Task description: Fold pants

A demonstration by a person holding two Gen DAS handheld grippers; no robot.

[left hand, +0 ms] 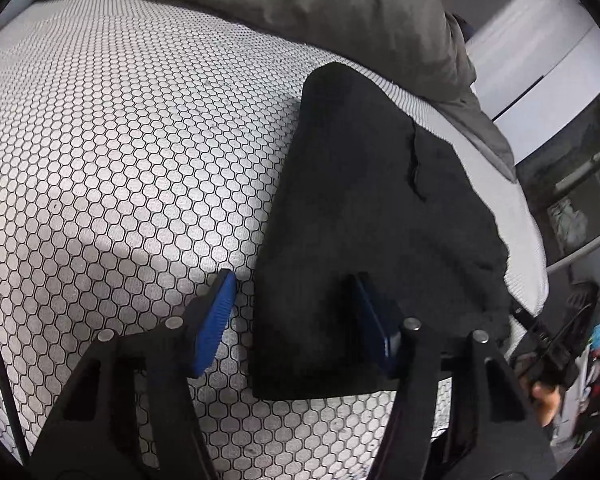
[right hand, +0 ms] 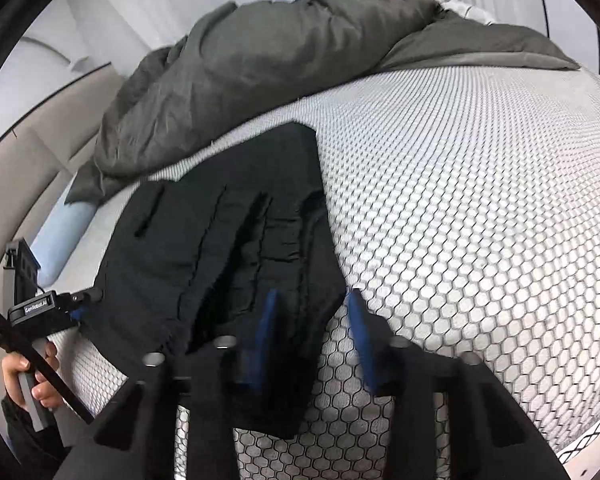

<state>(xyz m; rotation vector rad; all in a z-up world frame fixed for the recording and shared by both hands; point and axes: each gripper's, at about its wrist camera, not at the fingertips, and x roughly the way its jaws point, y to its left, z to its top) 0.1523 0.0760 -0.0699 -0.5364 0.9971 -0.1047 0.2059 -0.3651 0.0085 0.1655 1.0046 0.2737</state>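
Black pants [left hand: 364, 208] lie soft and limp on the mattress [left hand: 120, 140]; both grippers [left hand: 296, 320] [right hand: 312, 336] straddle their near edge, jaws part-open, gripping nothing.

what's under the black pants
The pants lie on the honeycomb-patterned mattress, which shows all around them. Whatever sits directly beneath the fabric is covered.

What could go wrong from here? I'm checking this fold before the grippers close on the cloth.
1. The left gripper straddles only the black pants' near corner, pads apart from the cloth: closing may pinch just the top layer.
2. The right gripper has one finger over the cloth and one over the mattress; it might grab nothing.
3. The grey duvet lies close behind, crowding the fold.
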